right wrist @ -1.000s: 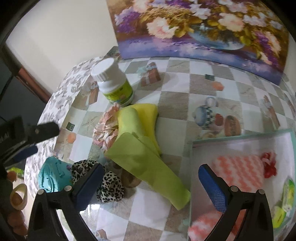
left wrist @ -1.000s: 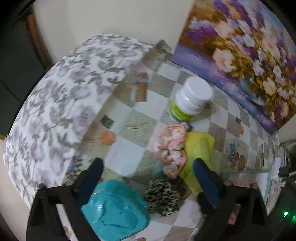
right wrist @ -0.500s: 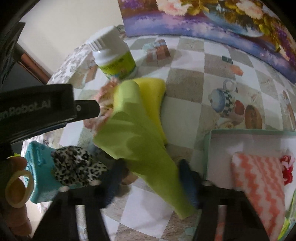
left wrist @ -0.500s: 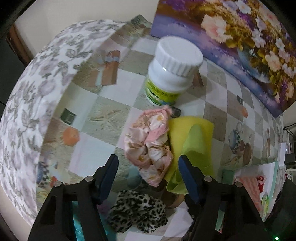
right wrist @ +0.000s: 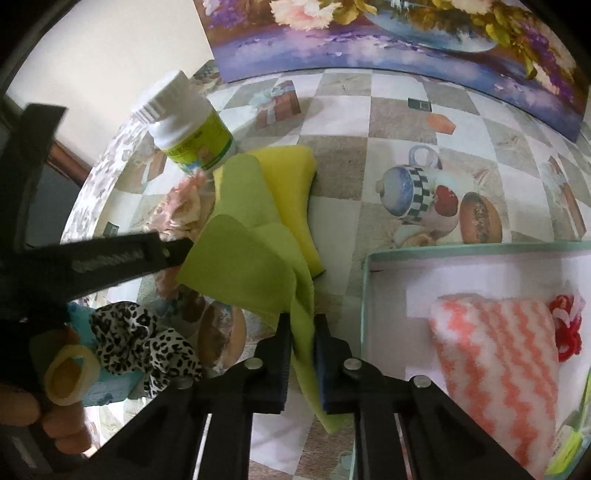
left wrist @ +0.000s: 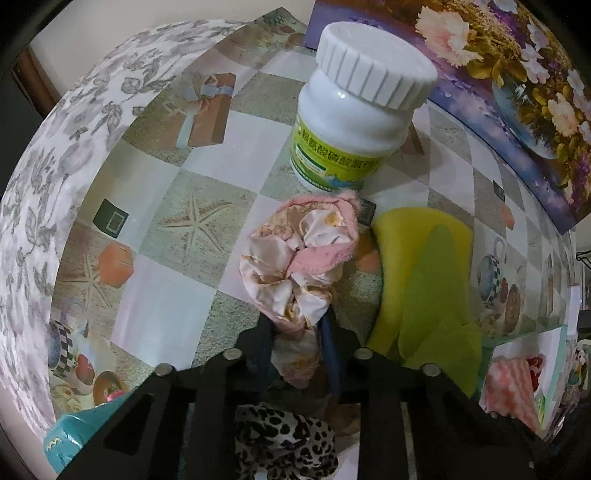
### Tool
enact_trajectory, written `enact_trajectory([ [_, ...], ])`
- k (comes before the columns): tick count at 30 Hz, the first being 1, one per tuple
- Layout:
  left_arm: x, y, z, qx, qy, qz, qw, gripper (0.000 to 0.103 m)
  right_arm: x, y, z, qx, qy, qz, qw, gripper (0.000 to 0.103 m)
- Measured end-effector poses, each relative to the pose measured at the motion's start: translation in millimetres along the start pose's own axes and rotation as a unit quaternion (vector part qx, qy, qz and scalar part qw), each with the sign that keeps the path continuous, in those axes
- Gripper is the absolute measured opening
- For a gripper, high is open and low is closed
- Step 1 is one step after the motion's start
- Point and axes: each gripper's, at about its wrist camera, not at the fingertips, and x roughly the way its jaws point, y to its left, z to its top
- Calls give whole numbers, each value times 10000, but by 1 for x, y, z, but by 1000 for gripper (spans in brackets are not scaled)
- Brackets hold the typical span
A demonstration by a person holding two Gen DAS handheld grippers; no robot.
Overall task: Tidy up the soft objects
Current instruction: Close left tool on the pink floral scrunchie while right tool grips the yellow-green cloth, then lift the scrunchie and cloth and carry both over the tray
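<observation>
My left gripper is shut on the near end of a pink floral scrunchie that lies on the table. My right gripper is shut on a light green cloth that lies over a yellow sponge. The cloth and the sponge also show in the left wrist view. A leopard-print scrunchie lies near the left gripper, also seen in the left wrist view. A box at the right holds a pink-and-white striped cloth and a red-and-white scrunchie.
A white bottle with a green label stands just behind the pink scrunchie. A teal case lies at the near left. A flower painting leans along the back. The table's left edge drops off.
Both grippers moved forward and down and shut: the left on the pink scrunchie, the right on the green cloth. They were open one second ago.
</observation>
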Motion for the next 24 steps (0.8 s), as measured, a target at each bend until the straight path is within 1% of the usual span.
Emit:
enact_trajectory([
  [4, -9, 3, 1, -59, -121, -44, 9999, 17, -13, 1, 2, -18, -154, 139, 9998, 7],
  [7, -22, 6, 1, -133, -234, -176, 9995, 16, -25, 3, 4, -42, -290, 228, 9993, 6],
  [11, -45, 5, -1, -143, -487, -267, 9984, 16, -44, 8, 9, -63, -532, 330, 9980, 5],
  [16, -85, 4, -7, -142, -875, -402, 9953, 16, -87, 10, 10, -76, -975, 469, 9941, 5],
  [19, -110, -5, -4, -86, -1083, -451, 9931, 16, -113, 12, 10, -61, -1259, 512, 9907, 5],
  [24, -154, -13, -15, 73, -1493, -511, 9874, 16, -154, 5, 7, 13, -1677, 544, 9843, 5],
])
